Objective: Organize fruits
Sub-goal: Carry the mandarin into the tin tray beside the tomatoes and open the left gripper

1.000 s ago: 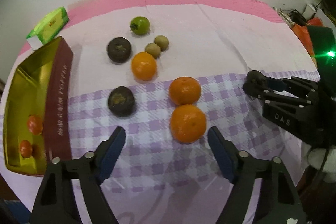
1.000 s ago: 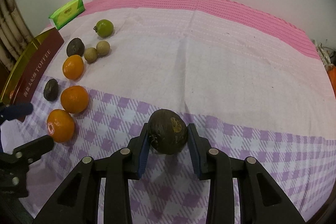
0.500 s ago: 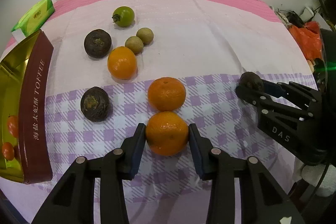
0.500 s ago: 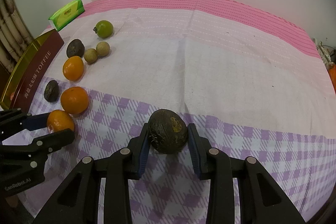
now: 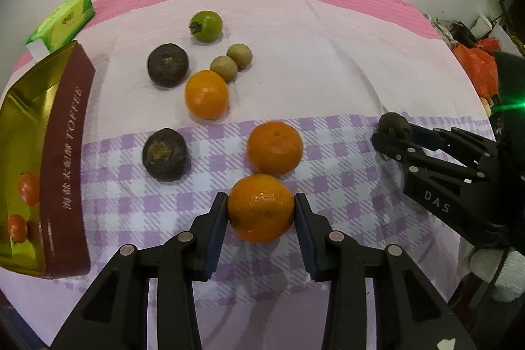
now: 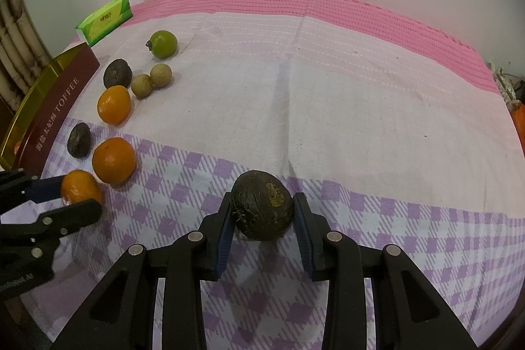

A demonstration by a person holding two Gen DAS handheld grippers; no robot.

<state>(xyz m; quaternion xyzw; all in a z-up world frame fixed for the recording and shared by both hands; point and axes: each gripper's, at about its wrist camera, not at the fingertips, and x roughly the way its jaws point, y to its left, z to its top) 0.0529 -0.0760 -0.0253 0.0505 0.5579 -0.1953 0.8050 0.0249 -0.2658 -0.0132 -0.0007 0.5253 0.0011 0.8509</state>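
White wall backs the table (image 6: 344, 107), which is covered by a cloth: pink at the far edge, pale in the middle, purple check at the near side.

At the left edge lies an open gold tin (image 5: 23, 133) with a maroon side lettered TOFFEE; two small red-orange fruits (image 5: 28, 184) sit inside it. Beyond the tin is a green tissue pack (image 6: 105, 18).

Left hand-held gripper (image 5: 261, 210): clamped on an orange (image 5: 261, 207) on the checked cloth, both pads against its sides; whether the fruit is lifted cannot be told. Right hand-held gripper (image 6: 262, 210): closed on a dark brown round fruit (image 6: 262, 204), pads pressing both sides, over the check, well apart from the other fruit.

Loose fruit on the cloth, largest first:
- a second orange (image 5: 274, 146), just beyond the held one and almost touching it;
- a third orange (image 5: 206, 94) on the pale cloth;
- two dark brown fruits, one (image 5: 165, 153) on the check near the tin, one (image 5: 168, 64) farther back;
- a green fruit (image 5: 206, 25) with a stem, farthest from the grippers;
- two small tan round fruits (image 5: 231, 61), touching one another, just beside the third orange.

An orange plastic bag (image 5: 477, 68) shows at the far right edge.
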